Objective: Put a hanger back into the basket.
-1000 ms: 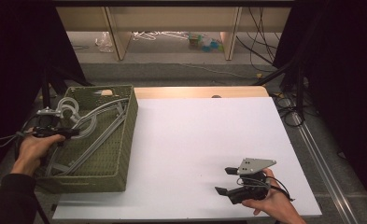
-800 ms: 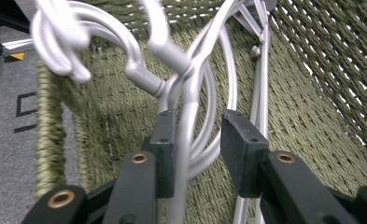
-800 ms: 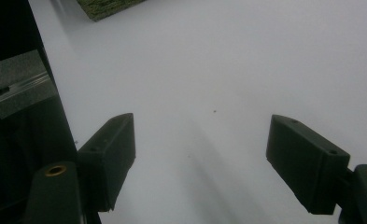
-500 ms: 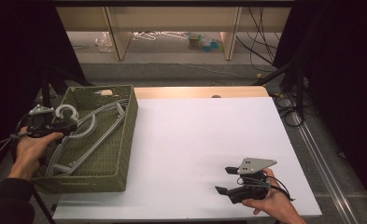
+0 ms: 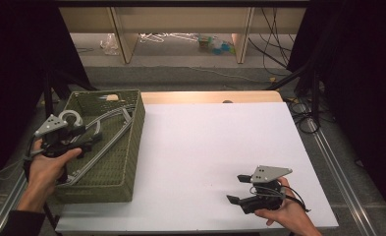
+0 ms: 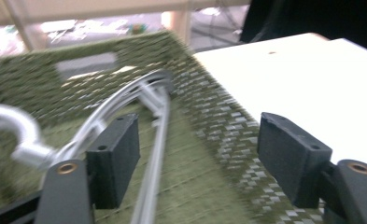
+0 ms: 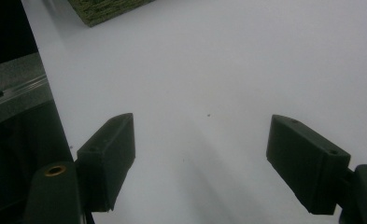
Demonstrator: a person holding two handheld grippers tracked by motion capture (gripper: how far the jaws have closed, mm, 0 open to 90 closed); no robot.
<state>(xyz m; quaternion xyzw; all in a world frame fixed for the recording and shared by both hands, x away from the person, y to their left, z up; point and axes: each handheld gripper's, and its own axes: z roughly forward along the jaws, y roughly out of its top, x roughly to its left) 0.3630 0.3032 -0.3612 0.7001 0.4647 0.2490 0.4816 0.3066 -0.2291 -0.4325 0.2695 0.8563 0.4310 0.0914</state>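
Silver metal hangers [image 5: 104, 129] lie in the green woven basket [image 5: 131, 142] at the surface's [image 5: 215, 147] left edge, long axis running diagonally toward the far right corner. Just above them, the left gripper [image 5: 90, 139] has just been opening its fingers, now wide and empty (the hook [image 6: 13, 128] sits just left of them). Well apart, the right gripper [image 5: 238, 189] rests wide and empty.

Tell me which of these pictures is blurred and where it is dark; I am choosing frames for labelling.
Left gripper view: motion-blurred, the green basket and metal hanger smeared. Right gripper view: sharp on the white table, soft shadow between the jaws. High view: sharp, table brightly lit, both sides black.
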